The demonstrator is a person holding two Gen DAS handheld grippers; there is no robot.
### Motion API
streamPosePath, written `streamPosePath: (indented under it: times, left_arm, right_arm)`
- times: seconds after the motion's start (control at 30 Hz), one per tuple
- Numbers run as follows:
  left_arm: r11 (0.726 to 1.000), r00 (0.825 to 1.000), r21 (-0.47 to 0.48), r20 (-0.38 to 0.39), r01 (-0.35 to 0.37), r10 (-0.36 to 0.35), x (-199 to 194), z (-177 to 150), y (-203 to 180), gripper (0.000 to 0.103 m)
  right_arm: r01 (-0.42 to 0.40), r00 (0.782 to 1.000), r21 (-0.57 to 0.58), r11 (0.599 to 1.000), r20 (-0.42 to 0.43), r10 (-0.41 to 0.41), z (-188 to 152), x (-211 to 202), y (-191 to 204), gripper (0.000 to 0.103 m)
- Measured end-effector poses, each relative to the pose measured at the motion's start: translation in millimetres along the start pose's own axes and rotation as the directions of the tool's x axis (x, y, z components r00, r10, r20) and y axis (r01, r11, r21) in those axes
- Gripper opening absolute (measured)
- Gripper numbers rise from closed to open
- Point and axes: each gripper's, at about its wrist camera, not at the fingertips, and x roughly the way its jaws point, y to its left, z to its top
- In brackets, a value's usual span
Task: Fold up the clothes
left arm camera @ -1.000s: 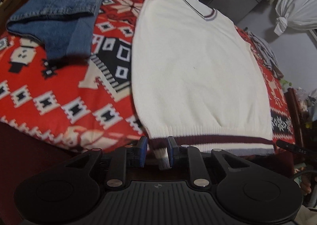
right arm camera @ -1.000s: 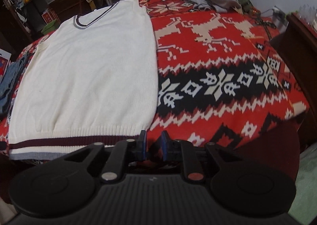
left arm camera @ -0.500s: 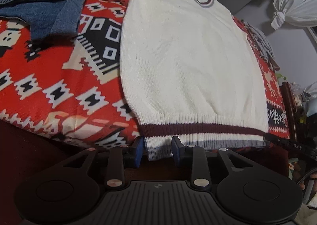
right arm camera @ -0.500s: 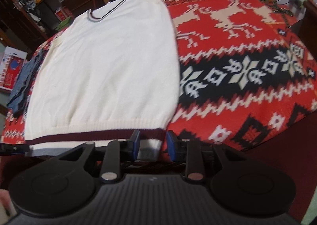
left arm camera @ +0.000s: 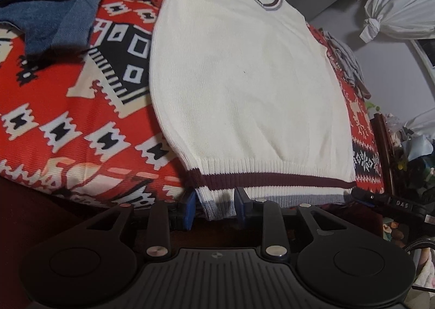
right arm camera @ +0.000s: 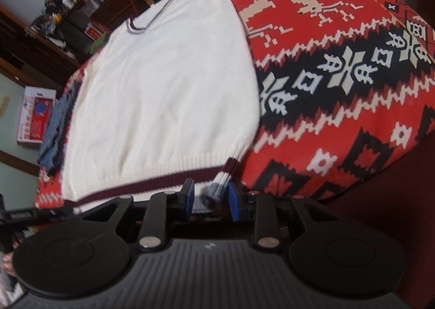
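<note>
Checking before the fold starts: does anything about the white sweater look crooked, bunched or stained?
Nothing stands out. The white sweater lies flat on the patterned blanket, with its hem hanging over the near edge. Each hem corner sits between the open pads of the left gripper and right gripper.

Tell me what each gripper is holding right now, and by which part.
Nothing is clamped yet. The left gripper and the right gripper are both open, each straddling a bottom hem corner of the white sweater vest.

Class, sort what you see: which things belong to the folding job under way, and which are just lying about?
In use: cream sweater vest, left hand-held gripper, right hand-held gripper.
Lying about: denim jeans, grey garment, patterned red blanket underneath.
</note>
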Motion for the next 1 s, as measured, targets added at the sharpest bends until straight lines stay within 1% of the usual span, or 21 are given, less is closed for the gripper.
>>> streamPosePath:
  times: [0.1, 0.23, 0.33, 0.4, 0.43, 0.47, 0.5, 0.53, 0.57, 0.6, 0.67, 0.7, 0.73, 0.77, 0.83, 0.9, 0.93, 1.0]
  left_arm:
    - [1.000, 1.000, -0.008, 0.001, -0.005, 0.005, -0.1, -0.1, 0.8, 0.028]
    - [0.997, 1.000, -0.072, 0.016, 0.020, -0.019, -4.6, 5.4, 8.9, 0.028]
    - [0.996, 0.999, -0.085, 0.023, 0.031, -0.029, -3.9, 8.4, 9.6, 0.028]
    - [0.995, 0.999, -0.089, 0.023, 0.036, -0.034, -2.1, 8.6, 8.7, 0.028]
    - [0.995, 0.999, -0.090, 0.024, 0.031, -0.029, -1.9, 8.6, 8.1, 0.026]
    - [0.996, 1.000, -0.091, 0.025, 0.016, -0.014, -1.7, 8.6, 7.7, 0.023]
    - [0.996, 1.000, -0.091, 0.026, -0.002, 0.004, -1.4, 8.6, 7.5, 0.015]
    - [0.995, 0.999, -0.095, 0.027, -0.018, 0.021, -1.0, 8.6, 8.1, 0.008]
    - [0.994, 0.999, -0.100, 0.029, -0.033, 0.037, -0.5, 8.5, 9.1, 0.007]
    - [0.993, 0.998, -0.101, 0.037, -0.053, 0.056, -1.4, 8.3, 8.6, 0.007]
    - [0.991, 0.993, -0.091, 0.054, -0.102, 0.107, -4.0, 7.7, 4.8, 0.006]
    - [0.987, 0.988, -0.075, 0.060, -0.140, 0.144, -5.1, 7.2, 0.6, 0.006]
    - [0.982, 0.981, -0.058, 0.066, -0.181, 0.185, -6.3, 6.7, -3.8, 0.006]
    - [0.977, 0.975, -0.050, 0.072, -0.205, 0.208, -9.5, 5.6, -5.8, 0.006]
    - [0.970, 0.966, -0.043, 0.084, -0.240, 0.243, -17.6, 3.1, -7.6, 0.007]
    - [0.966, 0.961, -0.052, 0.094, -0.255, 0.259, -25.7, 1.6, -4.1, 0.007]
    - [0.963, 0.960, -0.059, 0.089, -0.262, 0.266, -27.4, 0.7, -1.9, 0.007]
    - [0.958, 0.957, -0.062, 0.068, -0.278, 0.282, -22.8, -1.5, 0.7, 0.007]
  right_arm:
    - [0.038, 0.999, 0.005, 0.999, -0.003, -0.038, 1.4, 3.7, -0.3, 0.031]
    - [0.024, 1.000, 0.046, 0.999, 0.014, -0.024, 3.0, 6.3, -4.8, 0.031]
    - [0.020, 1.000, 0.055, 0.998, 0.019, -0.021, 3.5, 9.5, -2.3, 0.031]
    - [0.046, 0.998, 0.046, 0.998, 0.030, -0.048, 3.9, 10.7, 1.9, 0.030]
    - [0.060, 0.998, 0.041, 0.997, 0.035, -0.061, 4.1, 11.3, 4.1, 0.029]
    - [0.084, 0.996, 0.029, 0.996, 0.040, -0.085, 4.5, 12.1, 7.4, 0.029]
    - [0.114, 0.992, 0.012, 0.993, 0.044, -0.115, 4.1, 12.7, 11.3, 0.024]
    - [0.153, 0.987, -0.012, 0.988, 0.045, -0.153, 4.4, 14.6, 16.1, 0.015]
    - [0.191, 0.981, -0.036, 0.981, 0.047, -0.189, 4.7, 16.4, 20.7, 0.011]
    - [0.211, 0.977, -0.054, 0.976, 0.045, -0.209, 4.8, 18.1, 23.9, 0.009]
    - [0.253, 0.967, -0.068, 0.965, 0.051, -0.250, 5.1, 17.5, 28.5, 0.007]
    - [0.279, 0.959, -0.074, 0.957, 0.059, -0.276, 5.1, 16.1, 30.8, 0.007]
    - [0.307, 0.951, -0.079, 0.949, 0.067, -0.302, 5.1, 14.7, 33.1, 0.006]
    - [0.350, 0.935, -0.083, 0.933, 0.084, -0.343, 5.3, 11.0, 34.5, 0.006]
    - [0.392, 0.918, -0.065, 0.918, 0.094, -0.385, 5.3, -1.3, 28.3, 0.006]
    - [0.384, 0.921, -0.026, 0.923, 0.071, -0.382, 4.4, -10.6, 21.2, 0.005]
    - [0.378, 0.925, -0.026, 0.925, 0.055, -0.376, 3.2, -12.4, 19.8, 0.005]
    - [0.383, 0.924, -0.034, 0.923, 0.032, -0.382, -1.7, -9.5, 20.3, 0.005]
